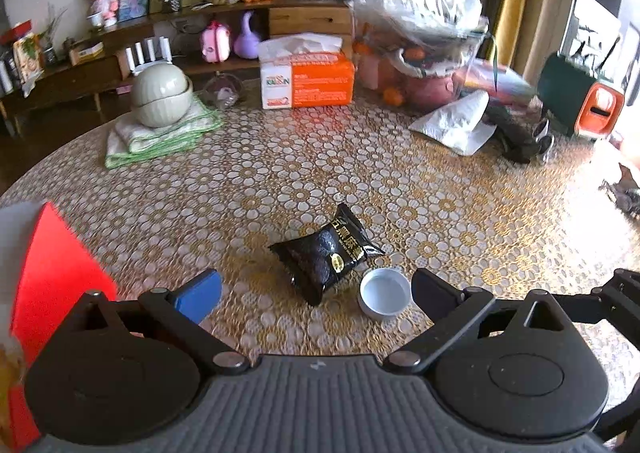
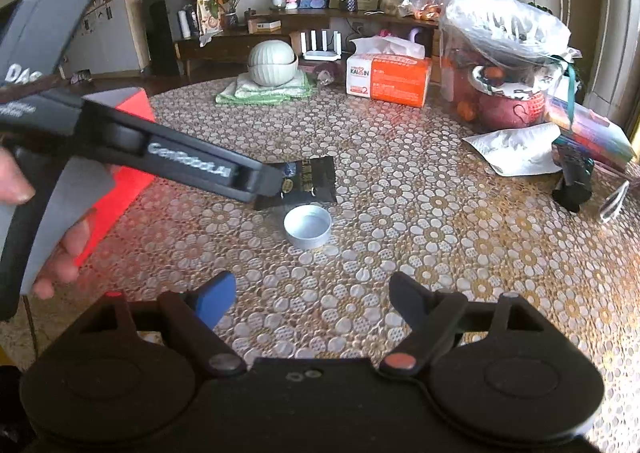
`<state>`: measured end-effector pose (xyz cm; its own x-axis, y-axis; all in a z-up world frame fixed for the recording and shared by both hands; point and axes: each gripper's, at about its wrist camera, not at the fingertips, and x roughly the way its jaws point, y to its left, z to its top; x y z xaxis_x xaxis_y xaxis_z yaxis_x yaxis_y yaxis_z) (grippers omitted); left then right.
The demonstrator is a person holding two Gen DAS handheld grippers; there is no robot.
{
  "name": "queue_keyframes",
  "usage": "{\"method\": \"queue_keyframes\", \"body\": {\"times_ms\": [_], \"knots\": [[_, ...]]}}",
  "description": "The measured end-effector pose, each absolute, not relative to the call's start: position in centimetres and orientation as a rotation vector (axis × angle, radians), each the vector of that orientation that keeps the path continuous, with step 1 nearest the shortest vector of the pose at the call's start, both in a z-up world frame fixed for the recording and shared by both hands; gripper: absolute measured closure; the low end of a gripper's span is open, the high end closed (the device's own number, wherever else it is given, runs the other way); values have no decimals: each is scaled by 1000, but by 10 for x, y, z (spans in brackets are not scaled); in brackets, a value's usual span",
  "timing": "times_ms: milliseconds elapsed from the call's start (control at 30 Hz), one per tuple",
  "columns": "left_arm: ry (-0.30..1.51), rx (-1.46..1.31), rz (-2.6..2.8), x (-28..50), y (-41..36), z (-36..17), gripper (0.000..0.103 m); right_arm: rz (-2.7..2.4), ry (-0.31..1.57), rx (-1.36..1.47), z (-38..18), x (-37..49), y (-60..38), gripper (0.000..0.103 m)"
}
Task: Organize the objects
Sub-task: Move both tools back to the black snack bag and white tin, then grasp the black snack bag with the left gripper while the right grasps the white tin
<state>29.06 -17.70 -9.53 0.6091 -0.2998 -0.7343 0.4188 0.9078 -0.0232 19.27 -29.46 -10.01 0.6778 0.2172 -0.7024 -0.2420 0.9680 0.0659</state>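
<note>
Here the left gripper hovers with jaws spread wide, the glossy black foil sachet lying flat between and just beyond them, near the tabletop's front edge. A small white round cap touches the sachet, so I would approach carefully. The right gripper waits open too.
</note>
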Motion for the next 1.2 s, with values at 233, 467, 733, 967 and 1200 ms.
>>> {"method": "queue_keyframes", "body": {"times_ms": [233, 467, 733, 967, 1200], "knots": [[846, 260, -426, 317, -190, -117, 1, 268, 788, -48, -110, 210, -295, 19], [867, 264, -423, 336, -193, -131, 1, 266, 785, -65, -118, 231, -288, 19], [879, 248, -424, 348, -196, -142, 1, 258, 797, -93, -131, 249, -281, 21], [874, 231, -421, 358, -198, -146, 1, 231, 784, -114, -140, 266, -275, 21], [859, 219, -434, 359, -196, -148, 1, 217, 766, -115, -144, 273, -273, 23]]}}
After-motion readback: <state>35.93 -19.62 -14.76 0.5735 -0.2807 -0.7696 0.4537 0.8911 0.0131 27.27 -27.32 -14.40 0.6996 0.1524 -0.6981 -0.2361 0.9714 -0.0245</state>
